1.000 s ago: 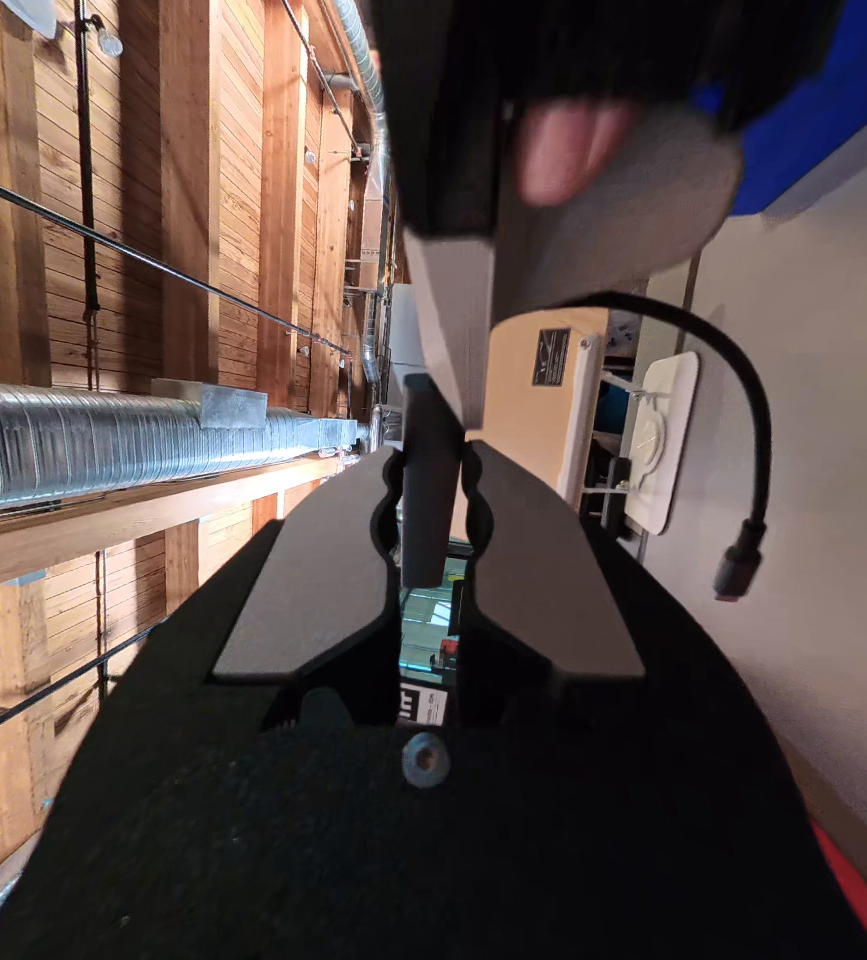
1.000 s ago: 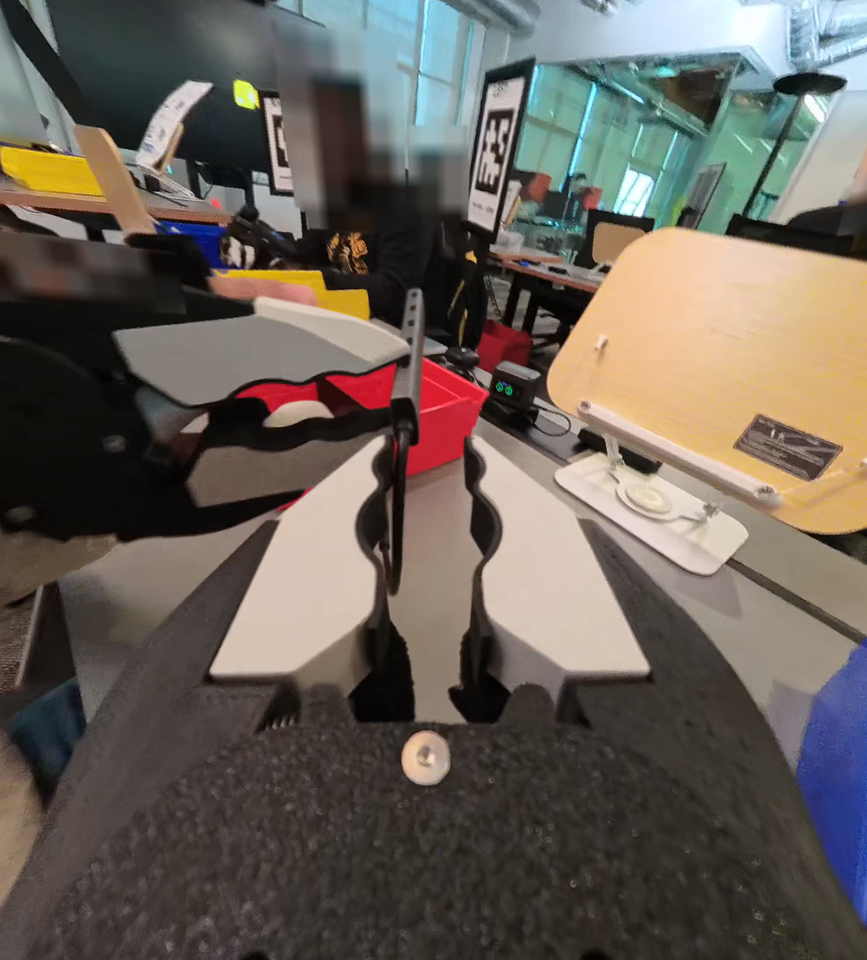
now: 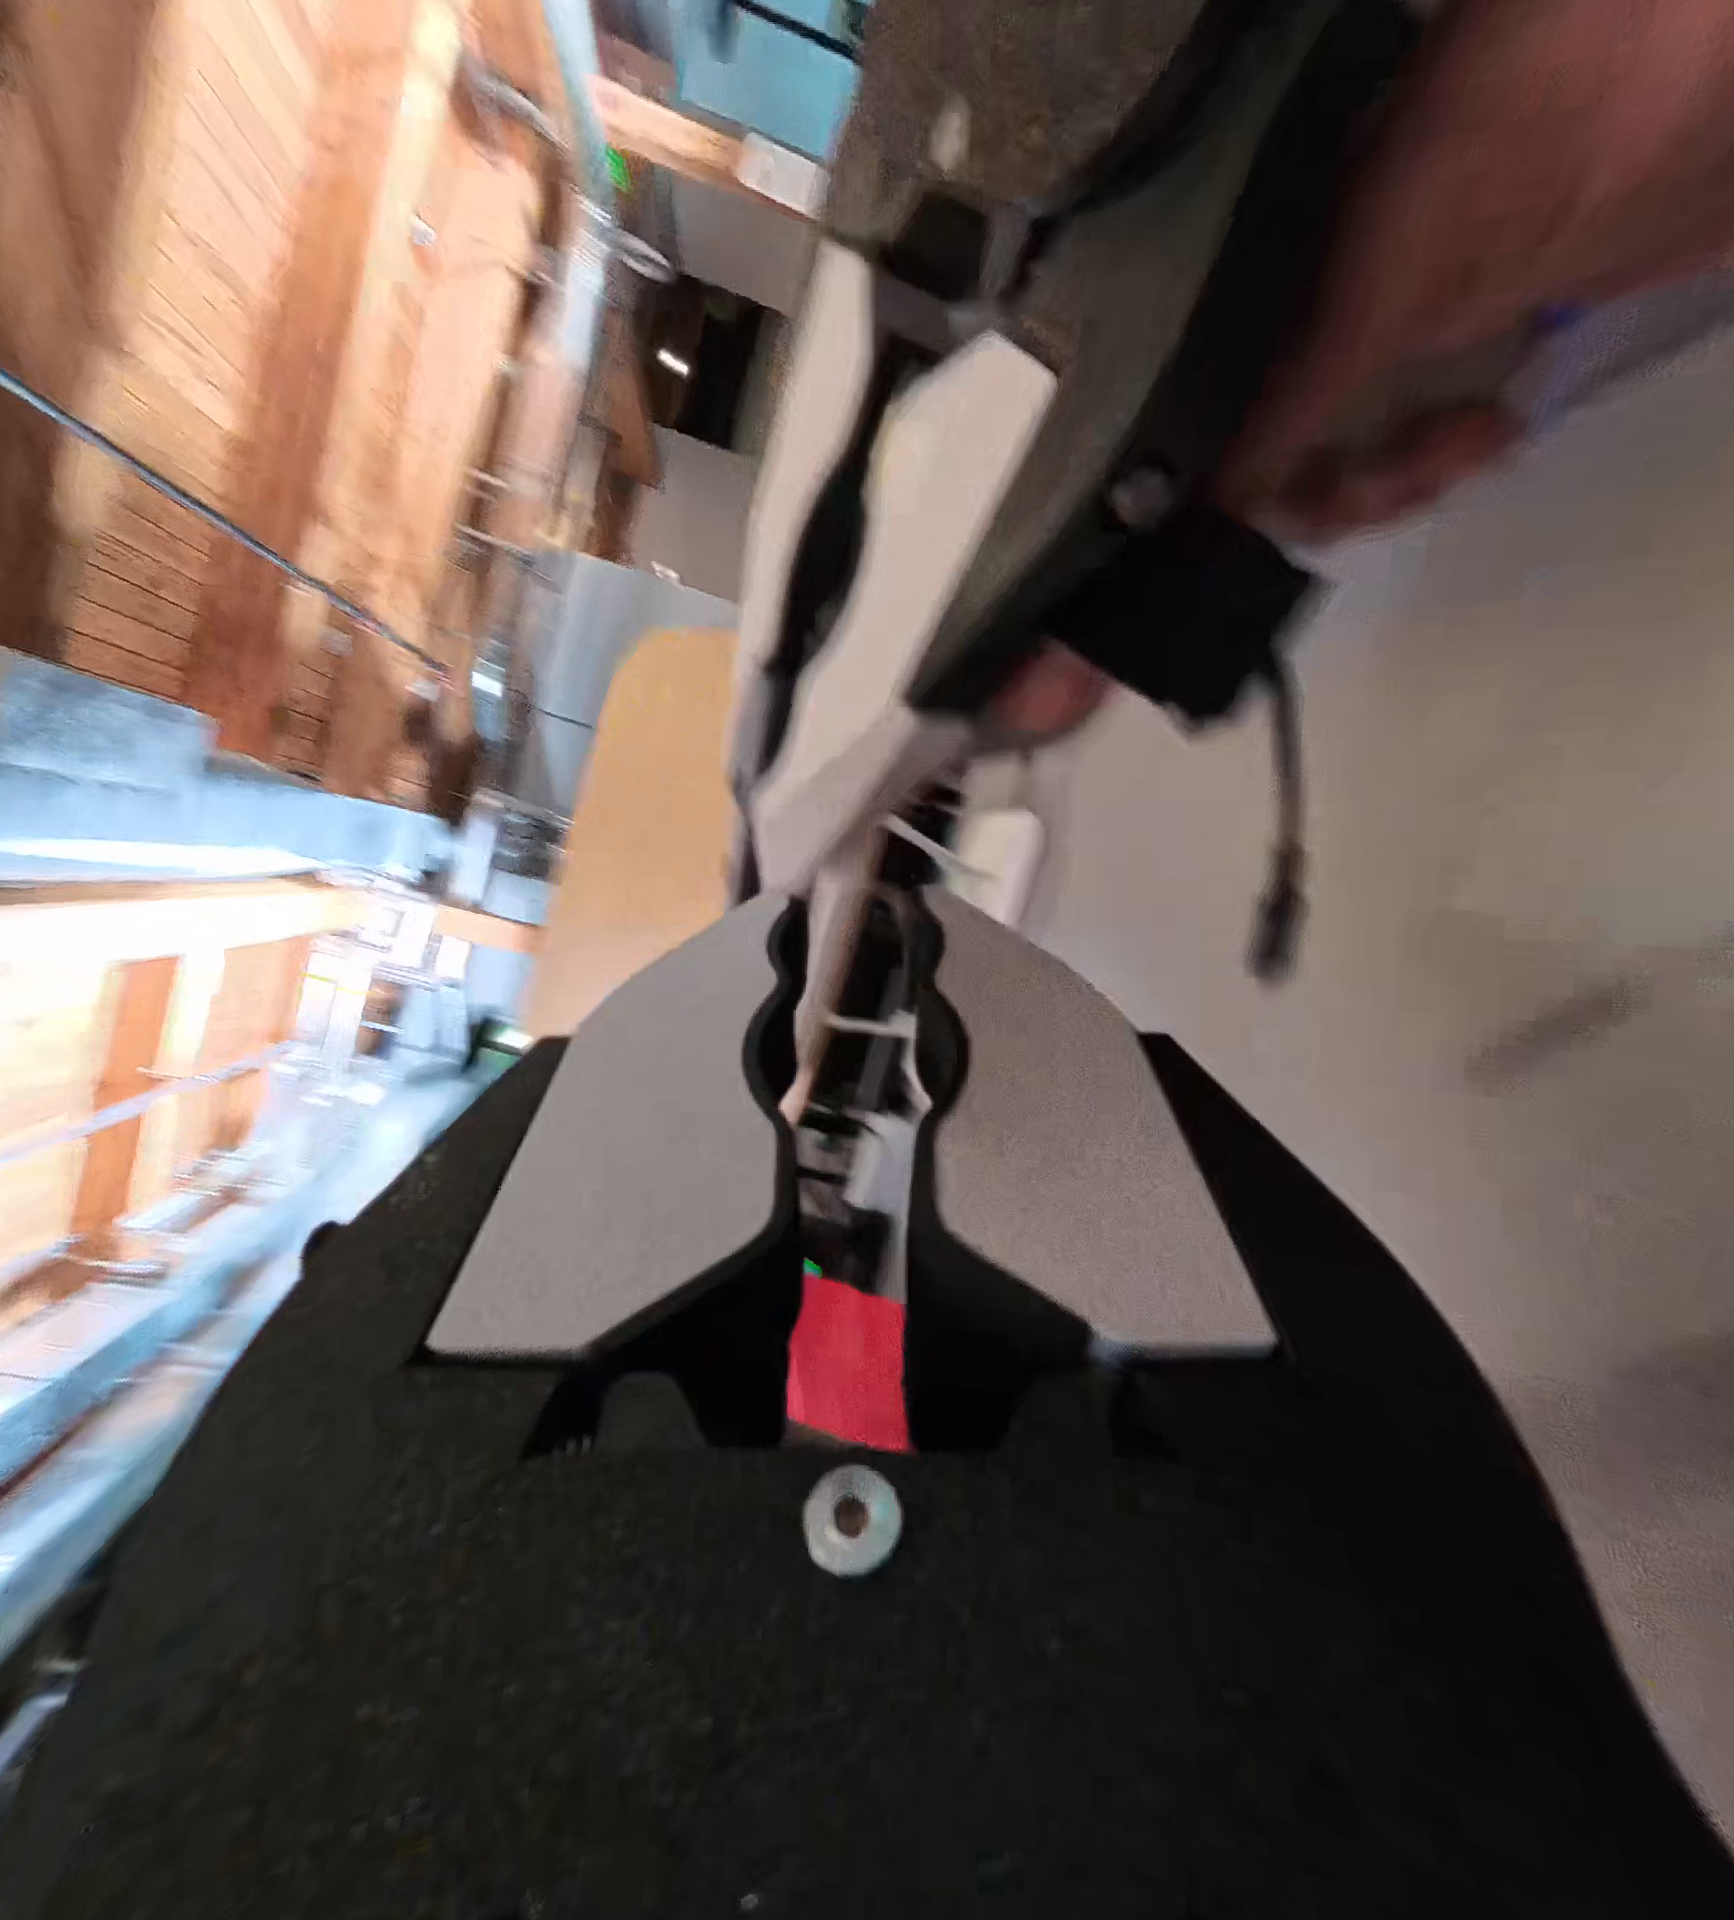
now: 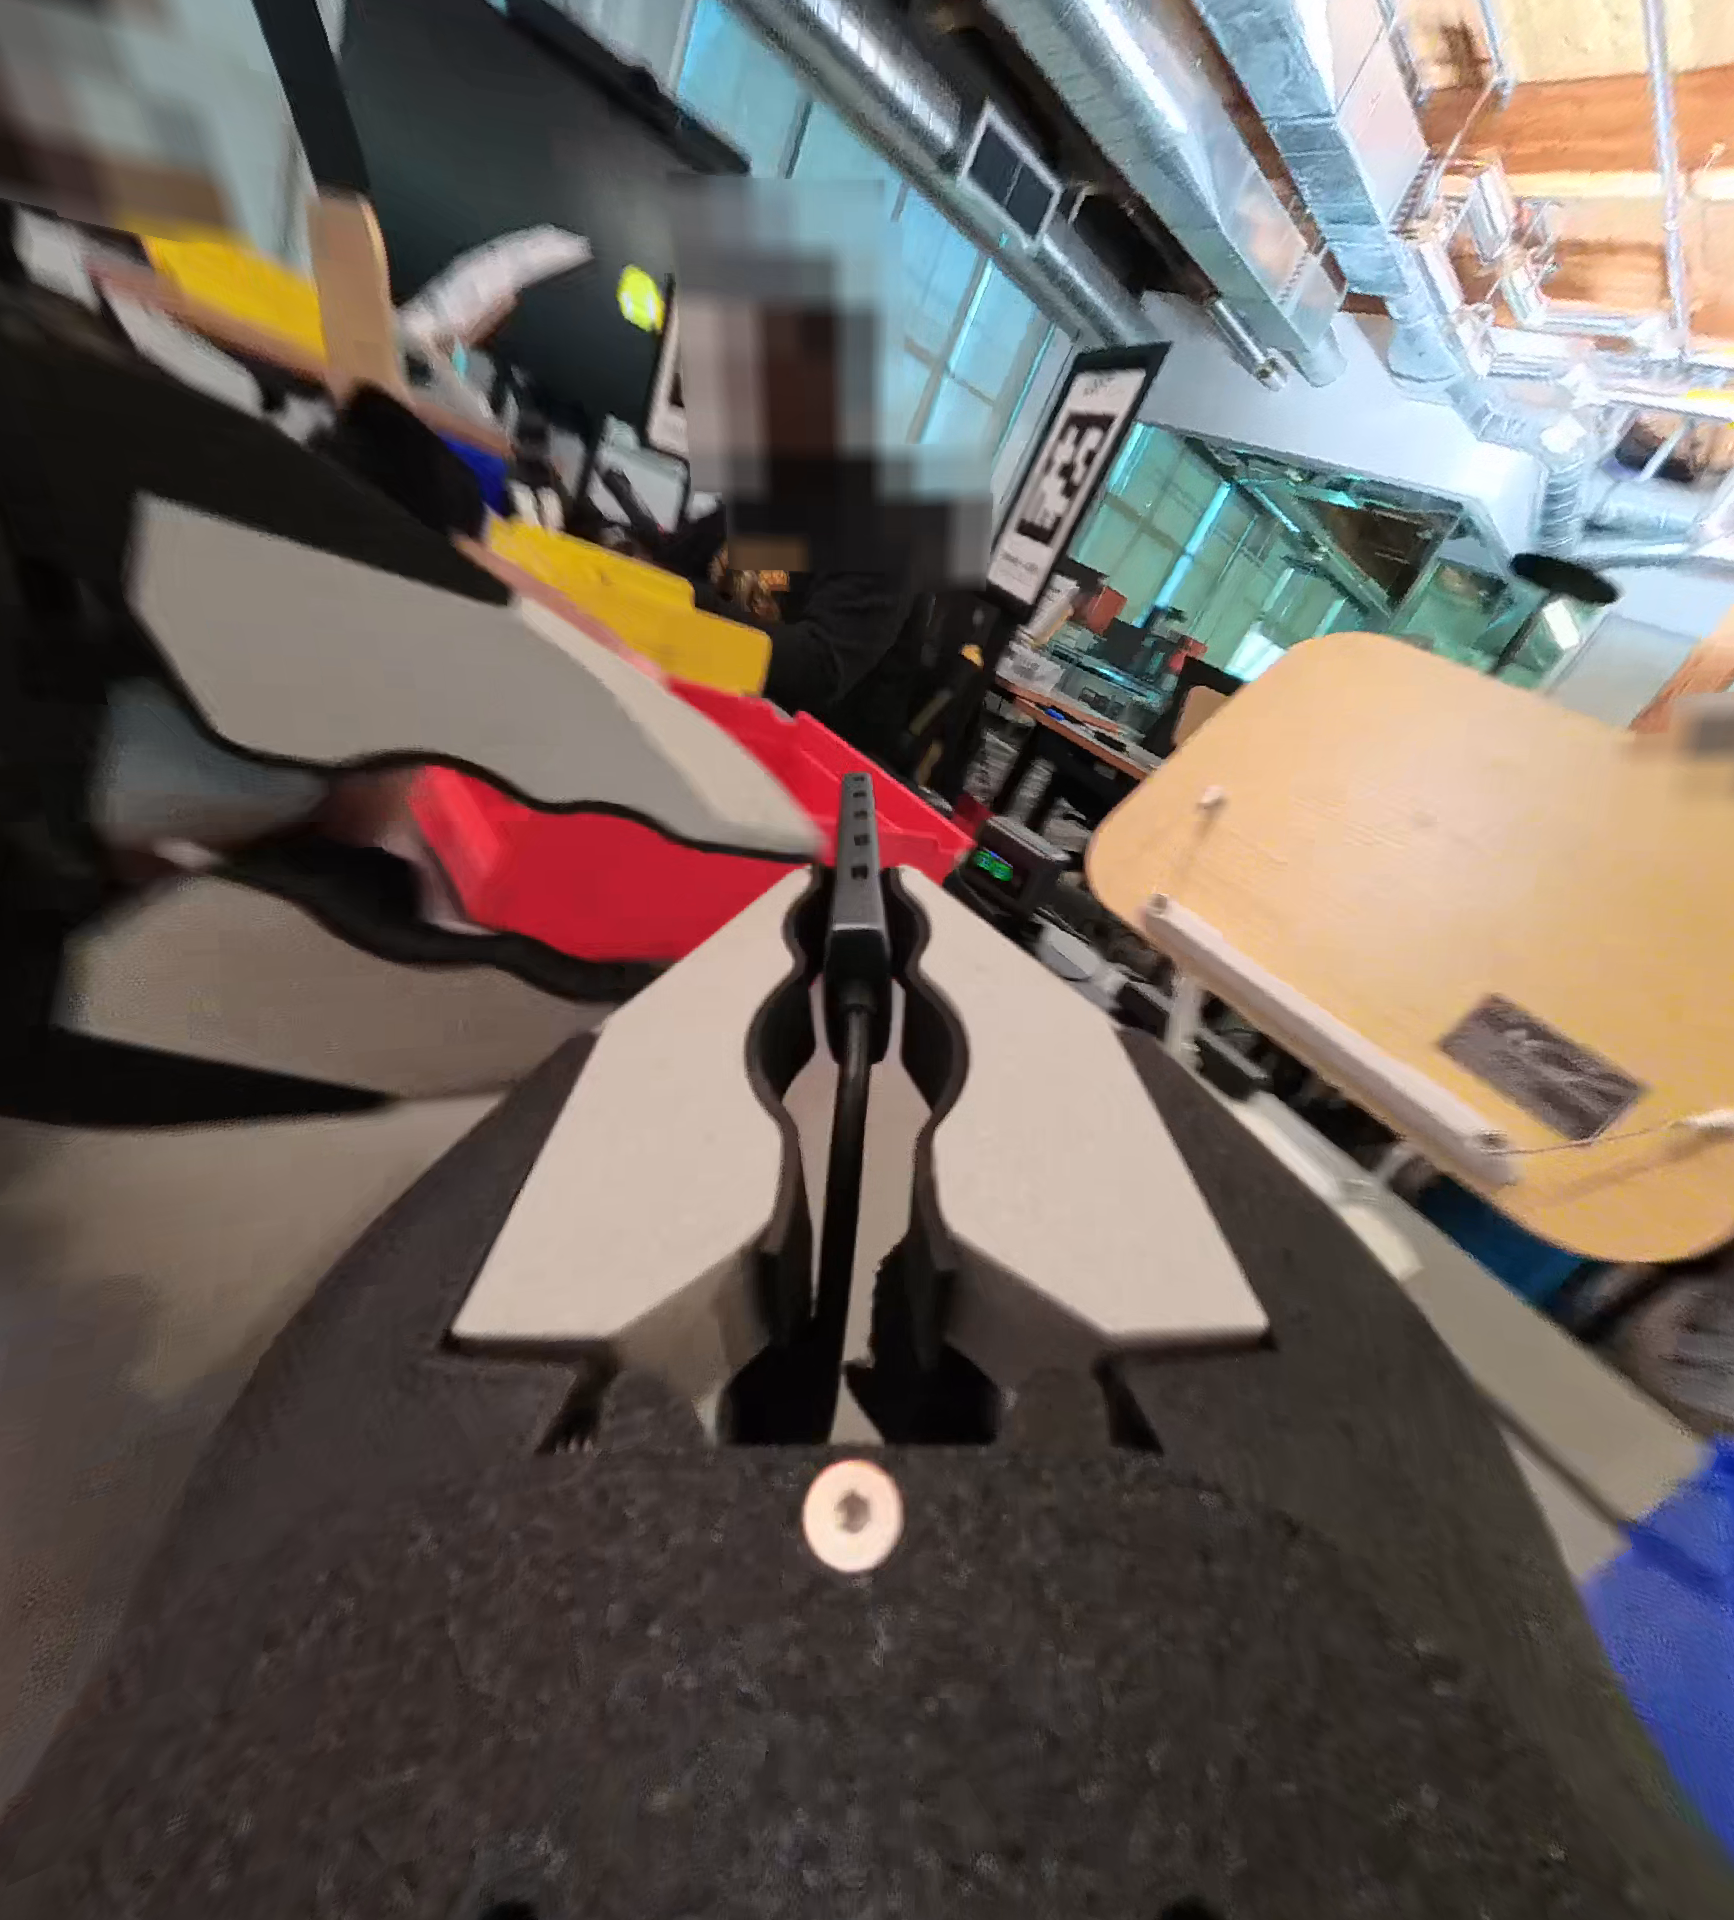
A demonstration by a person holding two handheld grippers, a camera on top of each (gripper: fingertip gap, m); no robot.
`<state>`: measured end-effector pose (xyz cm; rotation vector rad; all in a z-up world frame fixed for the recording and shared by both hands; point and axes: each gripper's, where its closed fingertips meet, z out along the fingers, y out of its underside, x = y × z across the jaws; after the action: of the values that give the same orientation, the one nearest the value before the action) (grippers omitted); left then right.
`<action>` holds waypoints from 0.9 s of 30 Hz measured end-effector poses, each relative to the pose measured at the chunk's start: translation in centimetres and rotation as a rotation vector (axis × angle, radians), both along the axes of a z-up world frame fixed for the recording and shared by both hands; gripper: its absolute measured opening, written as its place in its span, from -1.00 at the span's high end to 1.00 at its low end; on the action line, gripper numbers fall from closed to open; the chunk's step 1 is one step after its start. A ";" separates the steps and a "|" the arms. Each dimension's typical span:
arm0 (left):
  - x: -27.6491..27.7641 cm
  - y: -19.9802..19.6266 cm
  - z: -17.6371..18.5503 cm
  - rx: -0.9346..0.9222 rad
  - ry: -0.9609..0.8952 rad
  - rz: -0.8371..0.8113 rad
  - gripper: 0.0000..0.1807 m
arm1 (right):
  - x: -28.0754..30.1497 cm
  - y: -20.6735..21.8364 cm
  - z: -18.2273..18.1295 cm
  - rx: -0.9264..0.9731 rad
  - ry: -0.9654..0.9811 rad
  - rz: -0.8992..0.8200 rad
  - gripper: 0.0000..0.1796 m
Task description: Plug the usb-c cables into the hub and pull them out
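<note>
Grippers meet in mid-air: the right gripper (image 4: 855, 914) pinches the dark hub (image 4: 855, 894), its cable (image 4: 842, 1164) running back at 6 o'clock; the left gripper (image 3: 858, 935) looks empty, fingers slightly apart, though blur hides much. A loose plug (image 3: 1276, 914) dangles at 3 o'clock.

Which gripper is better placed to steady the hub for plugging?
Right gripper, probably: its jaws are closed on the hub, whose cable runs back between them. The left gripper's hold is too blurred to judge.
</note>
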<state>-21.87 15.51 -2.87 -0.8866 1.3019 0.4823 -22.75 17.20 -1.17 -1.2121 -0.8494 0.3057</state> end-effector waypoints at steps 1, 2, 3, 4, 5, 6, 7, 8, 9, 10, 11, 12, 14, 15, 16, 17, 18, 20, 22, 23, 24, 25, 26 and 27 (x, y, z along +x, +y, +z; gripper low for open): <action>-1.1 0.0 -1.1 -0.089 0.012 0.016 0.82 | 0.5 1.1 -0.1 0.039 -0.049 -0.036 0.89; -2.4 -0.2 -2.2 -0.201 0.011 0.037 0.83 | 0.9 2.2 -0.3 0.069 -0.098 -0.052 0.89; -3.9 -0.4 -3.2 -0.339 -0.007 0.062 0.84 | 1.2 3.4 -0.5 0.088 -0.136 -0.056 0.90; -5.6 -0.6 -3.9 -0.486 -0.044 0.099 0.85 | 1.3 4.6 -0.7 0.110 -0.158 -0.050 0.90; -7.3 -0.7 -4.1 -0.618 -0.112 0.143 0.85 | 1.0 5.8 -0.9 0.128 -0.184 -0.028 0.90; -8.8 -0.7 -4.0 -0.744 -0.203 0.181 0.85 | 0.3 6.7 -1.2 0.149 -0.224 0.012 0.90; -10.1 -0.9 -4.1 -0.884 -0.295 0.210 0.82 | -0.5 7.8 -1.6 0.185 -0.286 0.037 0.90; -11.1 -1.3 -4.3 -1.029 -0.385 0.222 0.79 | -1.1 9.0 -1.6 0.233 -0.336 0.025 0.90; -11.8 -1.9 -4.2 -1.151 -0.488 0.209 0.78 | -1.6 10.1 -1.6 0.279 -0.370 0.016 0.90; -12.4 -2.4 -3.9 -1.248 -0.619 0.188 0.79 | -2.3 11.0 -1.9 0.305 -0.407 0.028 0.90; -13.0 -3.1 -3.6 -1.343 -0.771 0.169 0.79 | -2.7 11.8 -2.5 0.328 -0.449 0.037 0.90; -13.5 -4.1 -3.5 -1.451 -0.899 0.130 0.79 | -3.0 12.5 -3.0 0.345 -0.472 0.034 0.90; -14.6 -6.0 -3.8 -1.605 -0.979 0.053 0.79 | -3.5 13.1 -4.6 0.310 -0.434 0.049 0.90; -15.8 -6.0 -4.6 -1.583 -0.964 0.100 0.75 | -3.9 13.0 -5.6 0.293 -0.402 0.063 0.90; -17.3 -5.3 -5.5 -1.501 -0.943 0.177 0.71 | -4.1 12.9 -6.6 0.290 -0.387 0.055 0.90; -18.7 -4.3 -6.2 -1.395 -0.929 0.249 0.71 | -4.3 12.8 -7.6 0.292 -0.378 0.039 0.90; -19.7 -3.5 -6.7 -1.291 -0.926 0.302 0.71 | -4.4 12.6 -8.3 0.300 -0.365 0.037 0.90; -20.4 -2.4 -7.5 -1.119 -0.958 0.352 0.71 | -5.0 11.6 -9.2 0.305 -0.407 0.073 0.89; -20.4 -1.7 -8.2 -0.986 -1.060 0.370 0.76 | -5.0 10.5 -8.6 0.260 -0.331 0.116 0.89; -20.2 -1.3 -8.6 -0.955 -1.087 0.369 0.75 | -5.0 10.3 -8.6 0.217 -0.310 0.131 0.89; -20.1 -1.0 -8.9 -0.965 -1.046 0.395 0.72 | -4.8 10.4 -8.4 0.209 -0.291 0.125 0.89; -20.5 -0.7 -9.0 -0.969 -1.001 0.441 0.72 | -4.7 10.5 -8.2 0.214 -0.284 0.116 0.89; -21.1 -0.3 -8.9 -0.945 -1.005 0.467 0.73 | -4.7 10.7 -8.4 0.198 -0.287 0.117 0.89; -21.6 -0.1 -8.9 -0.937 -1.045 0.468 0.77 | -4.7 11.0 -8.6 0.179 -0.291 0.117 0.89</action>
<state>-43.50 15.41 -11.74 -1.9008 0.2641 -0.3098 -27.49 28.16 -9.77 -1.0547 -1.1774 0.1448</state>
